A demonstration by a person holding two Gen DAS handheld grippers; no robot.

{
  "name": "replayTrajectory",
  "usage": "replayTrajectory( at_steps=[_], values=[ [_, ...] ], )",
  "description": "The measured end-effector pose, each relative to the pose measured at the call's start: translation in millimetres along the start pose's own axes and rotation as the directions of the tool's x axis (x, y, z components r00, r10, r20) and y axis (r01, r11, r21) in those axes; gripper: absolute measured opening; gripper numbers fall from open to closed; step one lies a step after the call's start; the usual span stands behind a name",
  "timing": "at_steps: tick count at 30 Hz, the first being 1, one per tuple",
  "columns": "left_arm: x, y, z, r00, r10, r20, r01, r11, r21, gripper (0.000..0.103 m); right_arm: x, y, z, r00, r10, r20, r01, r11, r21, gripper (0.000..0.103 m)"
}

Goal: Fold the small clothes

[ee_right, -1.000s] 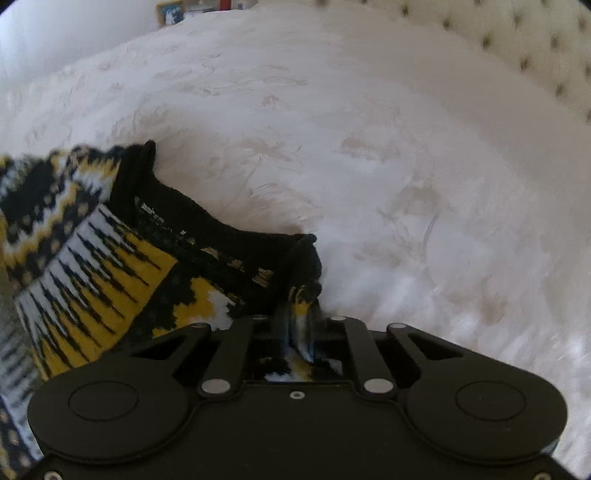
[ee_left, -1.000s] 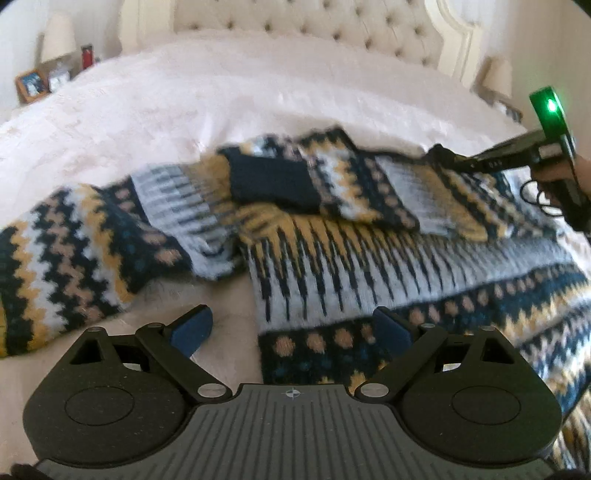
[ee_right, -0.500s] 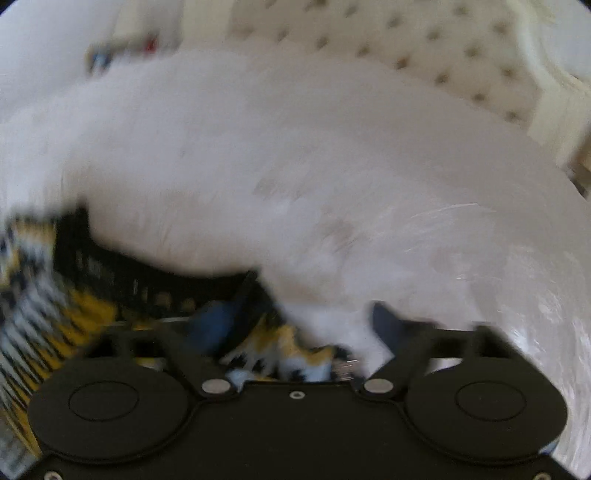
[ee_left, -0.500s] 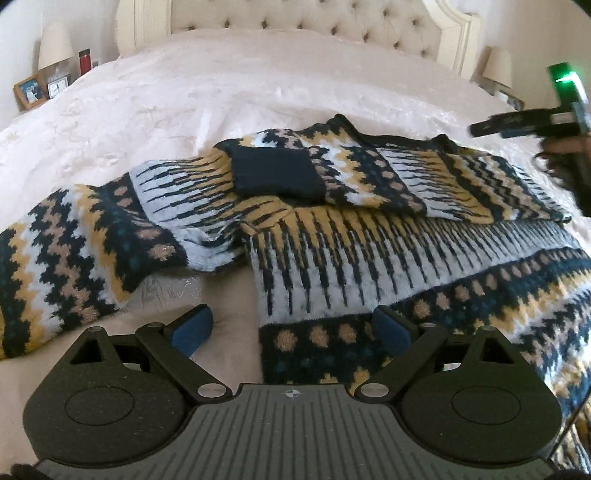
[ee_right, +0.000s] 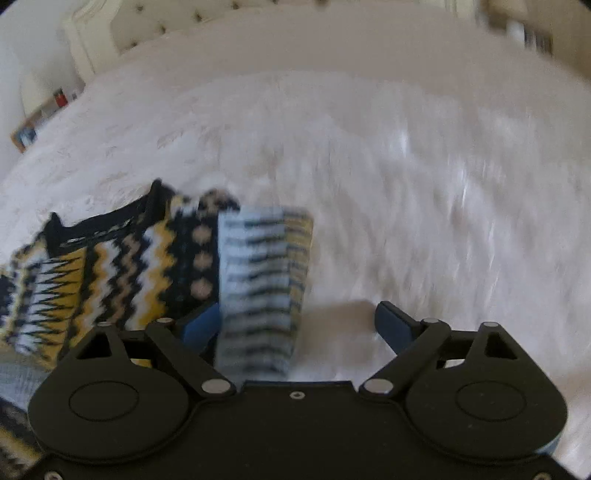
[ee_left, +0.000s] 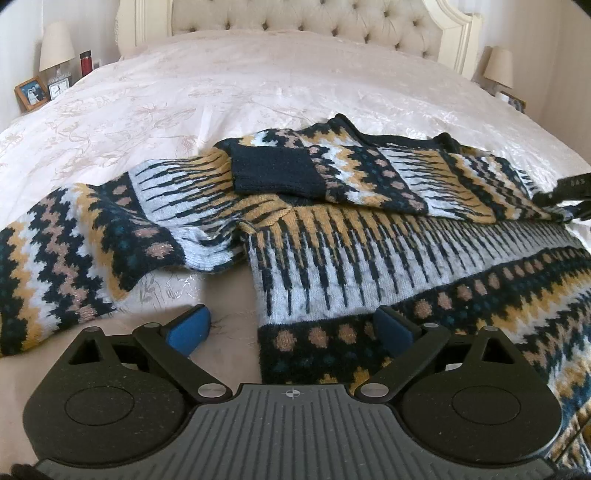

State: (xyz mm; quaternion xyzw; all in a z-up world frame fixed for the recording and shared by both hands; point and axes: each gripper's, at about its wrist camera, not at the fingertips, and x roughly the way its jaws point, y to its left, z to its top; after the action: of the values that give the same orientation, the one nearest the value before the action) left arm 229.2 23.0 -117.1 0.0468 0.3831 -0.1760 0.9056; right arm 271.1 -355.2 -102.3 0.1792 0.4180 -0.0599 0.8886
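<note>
A knitted sweater [ee_left: 332, 236] in navy, yellow, pale blue and tan lies on the white bed. One sleeve with a navy cuff [ee_left: 273, 173] is folded across its chest; the other sleeve [ee_left: 74, 251] stretches out left. My left gripper [ee_left: 291, 325] is open, low over the sweater's lower left corner, holding nothing. My right gripper [ee_right: 295, 325] is open and empty above the sweater's right shoulder [ee_right: 184, 258]; this view is blurred. The right gripper's tip shows at the right edge of the left wrist view [ee_left: 569, 192].
A tufted cream headboard [ee_left: 295, 18] stands at the far end. A nightstand [ee_left: 40, 92] with a lamp, a clock and a photo frame is at far left; another lamp [ee_left: 498, 70] is at far right. White bedspread [ee_left: 258, 92] surrounds the sweater.
My right gripper has opened and let go of the sweater's neckline, then pulled back toward the right side. The folded sleeve now lies flat. My left gripper has barely moved.
</note>
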Motion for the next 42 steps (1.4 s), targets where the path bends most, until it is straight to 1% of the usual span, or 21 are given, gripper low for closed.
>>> replayTrajectory(
  at_steps=[3, 6, 8, 10, 12, 14, 16, 18, 20, 24, 25, 26, 27, 30, 33, 34, 35, 37, 38, 41, 42],
  values=[
    [0, 1, 0, 1.000, -0.004, 0.001, 0.004, 1.000, -0.005, 0.097, -8, 10, 1, 1.000, -0.006, 0.026, 0.007, 1.000, -0.016, 0.015],
    [-1, 2, 1, 1.000, -0.005, -0.003, 0.005, 1.000, -0.008, 0.097, -23, 36, 4, 0.990, -0.090, 0.108, 0.107, 0.981, -0.163, 0.013],
    [-1, 2, 2, 1.000, -0.002, -0.004, 0.002, 1.000, -0.007, 0.097, -30, 44, 5, 0.977, -0.142, 0.160, 0.173, 0.965, -0.198, 0.013],
    [-1, 2, 1, 1.000, -0.002, -0.003, 0.002, 1.000, -0.006, 0.097, -22, 44, 4, 0.968, -0.208, 0.142, 0.234, 0.952, -0.197, 0.013],
    [0, 2, 1, 1.000, -0.004, -0.002, 0.004, 1.000, -0.007, 0.097, -6, 42, 1, 0.971, -0.231, 0.056, 0.237, 0.947, -0.217, 0.016],
    [0, 2, 1, 1.000, -0.003, -0.003, 0.003, 1.000, -0.006, 0.097, -13, 26, -2, 0.977, -0.196, 0.079, 0.206, 0.967, -0.149, 0.027],
    [0, 2, 1, 1.000, -0.002, -0.002, 0.002, 1.000, -0.005, 0.097, -18, 10, 4, 0.982, -0.142, 0.126, 0.146, 0.989, -0.028, 0.060],
    [0, 2, 1, 1.000, -0.003, -0.003, 0.003, 1.000, -0.005, 0.097, -16, -5, 16, 0.983, -0.096, 0.156, 0.082, 0.992, 0.092, 0.070],
    [0, 2, 1, 1.000, -0.002, -0.003, 0.002, 1.000, -0.005, 0.097, -6, -13, 26, 0.983, -0.094, 0.159, 0.071, 0.987, 0.143, 0.069],
    [1, 2, 1, 1.000, -0.004, -0.002, 0.004, 1.000, -0.007, 0.097, 18, -16, 37, 0.991, -0.079, 0.110, 0.062, 0.987, 0.150, 0.069],
    [0, 2, 2, 1.000, -0.005, -0.001, 0.005, 1.000, -0.009, 0.095, 21, -15, 39, 0.991, -0.068, 0.112, 0.052, 0.989, 0.139, 0.055],
    [-3, 3, 3, 1.000, 0.002, 0.013, -0.002, 1.000, -0.024, 0.094, 23, -10, 41, 0.991, -0.058, 0.117, 0.045, 0.993, 0.113, 0.029],
    [-9, 4, 4, 0.999, 0.016, 0.050, -0.014, 0.999, -0.051, 0.094, 21, -2, 41, 0.988, -0.079, 0.134, 0.071, 0.995, 0.066, 0.015],
    [-28, 8, 8, 0.984, 0.042, 0.170, -0.027, 0.995, -0.093, 0.094, 14, 24, 36, 0.961, -0.191, 0.201, 0.211, 0.974, -0.083, 0.014],
    [-38, 12, 10, 0.970, 0.080, 0.229, -0.058, 0.993, -0.101, 0.094, 17, 30, 27, 0.956, -0.251, 0.154, 0.266, 0.961, -0.080, 0.018],
    [-38, 14, 10, 0.970, 0.083, 0.228, -0.060, 0.992, -0.107, 0.094, 13, 33, 24, 0.948, -0.269, 0.171, 0.285, 0.956, -0.075, 0.031],
    [-38, 18, 10, 0.971, 0.086, 0.224, -0.060, 0.991, -0.118, 0.094, 9, 35, 23, 0.938, -0.280, 0.206, 0.300, 0.951, -0.073, 0.039],
    [-36, 25, 11, 0.972, 0.095, 0.216, -0.063, 0.987, -0.149, 0.094, -2, 41, 19, 0.916, -0.293, 0.275, 0.323, 0.944, -0.071, 0.073],
    [-36, 28, 12, 0.971, 0.101, 0.216, -0.065, 0.984, -0.165, 0.094, -10, 43, 16, 0.910, -0.280, 0.306, 0.314, 0.947, -0.068, 0.079],
    [-39, 35, 9, 0.967, 0.104, 0.233, -0.059, 0.980, -0.190, 0.094, -38, 53, 4, 0.909, -0.206, 0.361, 0.251, 0.965, -0.081, 0.082],
    [-39, 36, 8, 0.966, 0.101, 0.239, -0.055, 0.980, -0.193, 0.094, -47, 58, -1, 0.915, -0.170, 0.366, 0.217, 0.972, -0.090, 0.091]
  ],
)
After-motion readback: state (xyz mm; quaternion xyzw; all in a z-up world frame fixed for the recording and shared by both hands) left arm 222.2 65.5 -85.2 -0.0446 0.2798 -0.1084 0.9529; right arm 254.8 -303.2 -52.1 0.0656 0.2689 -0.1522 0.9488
